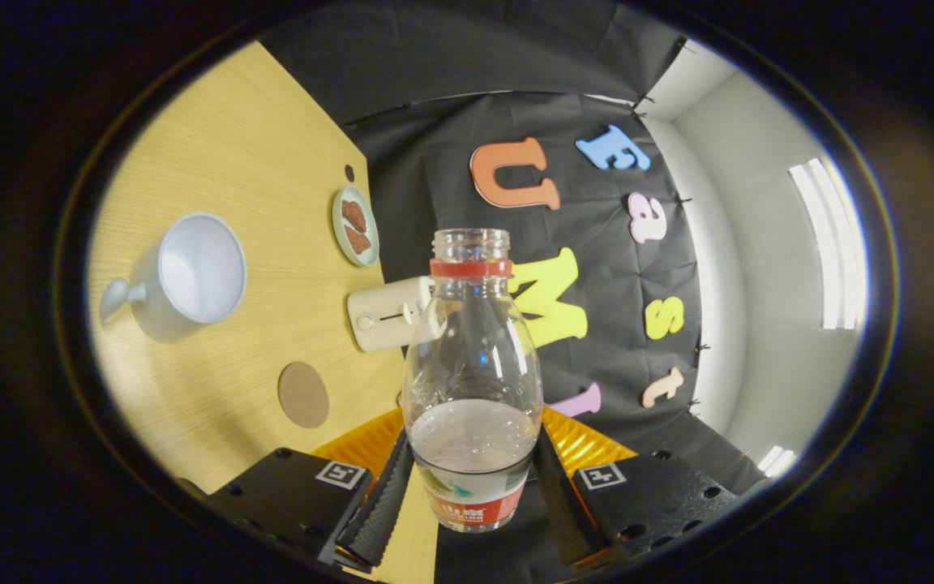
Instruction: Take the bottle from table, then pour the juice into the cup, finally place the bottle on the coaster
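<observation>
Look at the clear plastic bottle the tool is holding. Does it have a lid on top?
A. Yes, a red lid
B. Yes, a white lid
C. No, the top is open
C: the clear plastic bottle, gripped between the tool fingers, shows an open mouth above only a red neck ring.

**Head count on the table**

One bottle (pixel 471 381), uncapped, clamped between the two fingers (pixel 382 499) of the one gripper (pixel 471 495). One white cup (pixel 191 272). One round brown coaster (pixel 303 394). One small plate (pixel 355 225), and on it two reddish pieces (pixel 354 227). One cream toaster (pixel 390 312) behind the bottle.
</observation>
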